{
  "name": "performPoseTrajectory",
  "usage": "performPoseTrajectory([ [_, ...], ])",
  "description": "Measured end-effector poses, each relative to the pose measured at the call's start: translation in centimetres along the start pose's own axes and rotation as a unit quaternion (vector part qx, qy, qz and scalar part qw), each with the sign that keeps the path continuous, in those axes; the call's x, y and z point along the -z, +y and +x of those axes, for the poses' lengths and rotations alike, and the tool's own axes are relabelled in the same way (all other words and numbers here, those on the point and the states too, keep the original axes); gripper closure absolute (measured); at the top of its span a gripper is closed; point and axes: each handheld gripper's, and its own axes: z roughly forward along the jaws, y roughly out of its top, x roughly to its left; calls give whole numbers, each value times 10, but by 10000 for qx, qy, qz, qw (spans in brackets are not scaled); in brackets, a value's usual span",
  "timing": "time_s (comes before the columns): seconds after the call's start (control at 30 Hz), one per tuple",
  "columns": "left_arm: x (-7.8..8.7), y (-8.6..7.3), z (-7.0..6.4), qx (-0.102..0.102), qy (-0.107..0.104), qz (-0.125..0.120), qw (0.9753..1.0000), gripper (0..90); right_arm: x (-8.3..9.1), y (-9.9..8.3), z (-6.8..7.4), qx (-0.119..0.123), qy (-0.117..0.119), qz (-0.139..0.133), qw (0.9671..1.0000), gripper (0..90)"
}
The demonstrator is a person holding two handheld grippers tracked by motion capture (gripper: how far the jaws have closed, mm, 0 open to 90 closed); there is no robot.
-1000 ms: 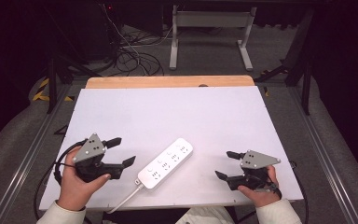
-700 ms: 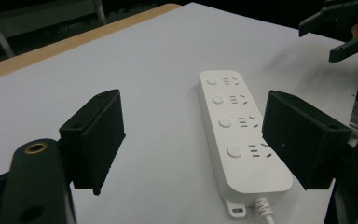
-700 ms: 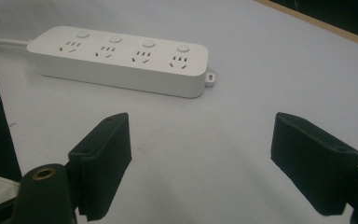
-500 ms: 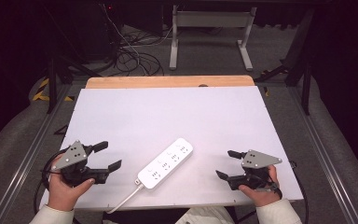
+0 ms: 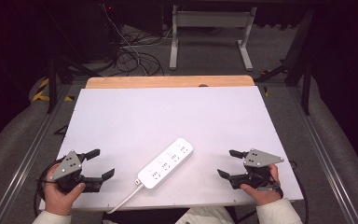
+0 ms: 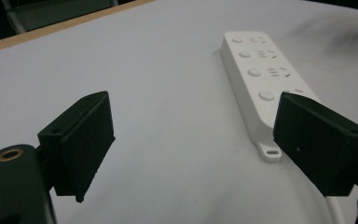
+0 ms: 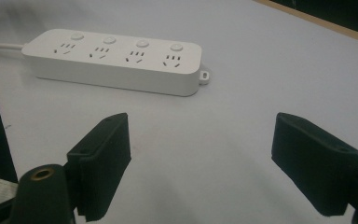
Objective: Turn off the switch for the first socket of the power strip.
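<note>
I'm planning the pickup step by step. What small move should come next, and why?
Probably ease the left tongs toward the power strip: both tongs stand open and apart from it, it lies untouched between them, and its cord end is nearer the left. The right tongs can wait.

The power strip [image 5: 165, 163] looks like smooth white plastic with a slight gloss. The desk [image 5: 168, 116] has a matt white top, and bare wood shows along its far edge. Each gripper's jaws look like matt black plastic.

A white table [image 5: 168, 116] with a wooden far edge [image 5: 168, 82]; tangled cables [image 5: 135, 58] on the floor beyond.
</note>
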Motion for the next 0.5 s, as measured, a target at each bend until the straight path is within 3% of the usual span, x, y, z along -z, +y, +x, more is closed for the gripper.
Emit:
performPoseTrajectory([
  [0.2,0,-17,3,175,278,221,9992,140,0,-1,-2,-16,-14,11,10000,201],
  [0.4,-1,-23,1,480,541,433,9964,157,0,-2,-3,-40,-39,38,10000,201],
  [0.5,-1,-22,0,438,446,340,9975,160,0,-2,-3,-47,-42,46,10000,201],
])
